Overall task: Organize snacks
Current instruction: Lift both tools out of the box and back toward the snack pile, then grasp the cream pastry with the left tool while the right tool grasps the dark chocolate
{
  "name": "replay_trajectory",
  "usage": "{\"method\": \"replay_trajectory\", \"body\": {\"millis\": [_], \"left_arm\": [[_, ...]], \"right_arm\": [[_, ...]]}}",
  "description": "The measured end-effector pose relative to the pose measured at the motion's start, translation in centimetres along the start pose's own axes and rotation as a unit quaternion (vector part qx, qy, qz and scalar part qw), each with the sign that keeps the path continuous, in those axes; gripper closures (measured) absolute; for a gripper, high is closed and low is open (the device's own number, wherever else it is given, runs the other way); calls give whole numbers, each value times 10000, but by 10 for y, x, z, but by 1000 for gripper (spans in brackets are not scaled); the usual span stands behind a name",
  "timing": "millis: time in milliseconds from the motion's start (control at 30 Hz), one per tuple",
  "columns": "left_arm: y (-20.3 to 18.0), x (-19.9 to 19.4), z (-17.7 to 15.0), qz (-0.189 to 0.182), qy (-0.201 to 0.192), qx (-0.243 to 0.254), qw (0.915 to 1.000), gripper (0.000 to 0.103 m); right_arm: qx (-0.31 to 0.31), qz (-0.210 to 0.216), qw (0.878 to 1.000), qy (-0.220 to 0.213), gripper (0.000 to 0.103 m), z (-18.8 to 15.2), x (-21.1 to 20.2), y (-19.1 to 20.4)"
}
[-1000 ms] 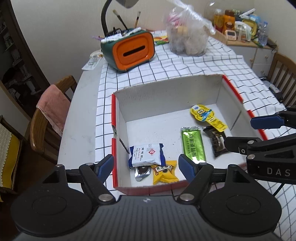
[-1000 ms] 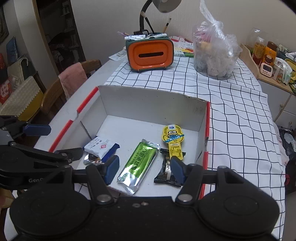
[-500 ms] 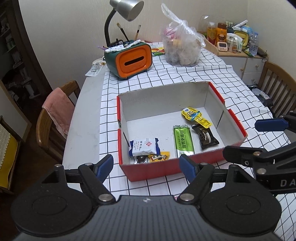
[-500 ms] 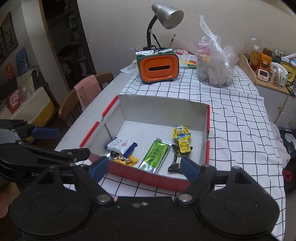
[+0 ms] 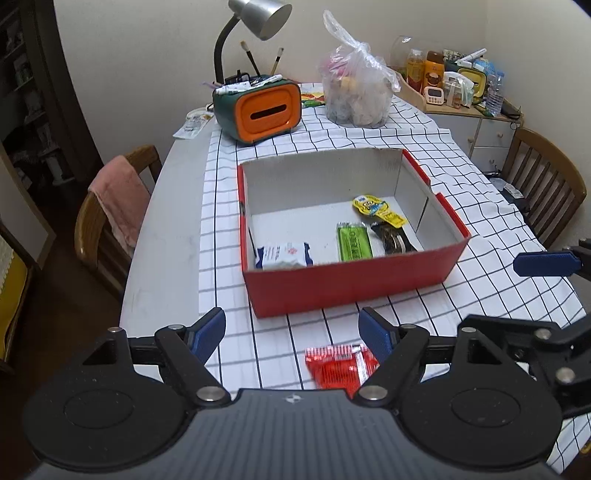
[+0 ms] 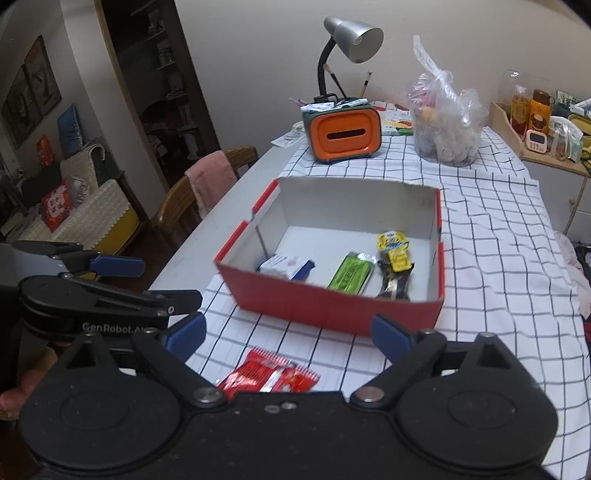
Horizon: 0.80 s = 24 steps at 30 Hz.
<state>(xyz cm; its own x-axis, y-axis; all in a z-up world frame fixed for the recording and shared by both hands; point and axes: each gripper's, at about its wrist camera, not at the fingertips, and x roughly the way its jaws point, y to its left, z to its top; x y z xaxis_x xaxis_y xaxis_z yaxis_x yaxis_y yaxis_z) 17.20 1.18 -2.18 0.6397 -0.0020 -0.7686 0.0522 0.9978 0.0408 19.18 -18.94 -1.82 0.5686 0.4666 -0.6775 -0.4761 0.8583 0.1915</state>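
Red snack packet [image 5: 341,365] on the checked cloth, just below both grippers, outside the red box [image 5: 354,284]. Left gripper [image 5: 291,332] and right gripper [image 6: 288,338] both spread apart, holding nothing.

Cream walls [image 5: 147,55], dark floor [image 5: 55,314], wooden chair [image 5: 110,218] with a pink towel [image 5: 122,195] at the tabletop's [image 5: 166,229] left edge, silver lamp [image 5: 258,18] at the far edge.

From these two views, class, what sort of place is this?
Probably a home dining room: a table under a checked tablecloth, wooden chairs around it, and a desk lamp.
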Motion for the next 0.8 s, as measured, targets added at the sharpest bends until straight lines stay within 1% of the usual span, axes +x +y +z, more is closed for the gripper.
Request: {"method": "replay_trajectory", "body": {"millis": [67, 167, 200, 300, 433, 500, 700, 800], "left_arm": [[3, -2, -9, -37, 19, -69, 10000, 24], [6, -5, -25, 28, 19, -204, 9998, 14], [7, -5, -30, 44, 28, -242, 9997, 14], [8, -4, -46, 17, 148, -287, 9995, 13], [10, 3, -66, -89, 423, -394, 9983, 13], [9, 8, -77, -84, 553, -431, 9975, 13], [6, 25, -103, -117, 929, -304, 9951, 13], [3, 34, -113, -169, 1090, -157, 9938, 13]], "right_arm": [[14, 41, 10000, -5, 0, -8, -3, 3], [31, 85, 10000, 40, 0, -21, -6, 5], [39, 99, 9999, 70, 0, -26, -6, 6], [23, 46, 9999, 142, 0, -44, -8, 9], [-4, -84, 9996, 272, 0, -70, -6, 7], [14, -151, 9992, 358, 0, -83, -4, 3], [27, -282, 9973, 683, 2, -119, 6, -5], [10, -375, 9958, 840, 7, -133, 13, -9]]}}
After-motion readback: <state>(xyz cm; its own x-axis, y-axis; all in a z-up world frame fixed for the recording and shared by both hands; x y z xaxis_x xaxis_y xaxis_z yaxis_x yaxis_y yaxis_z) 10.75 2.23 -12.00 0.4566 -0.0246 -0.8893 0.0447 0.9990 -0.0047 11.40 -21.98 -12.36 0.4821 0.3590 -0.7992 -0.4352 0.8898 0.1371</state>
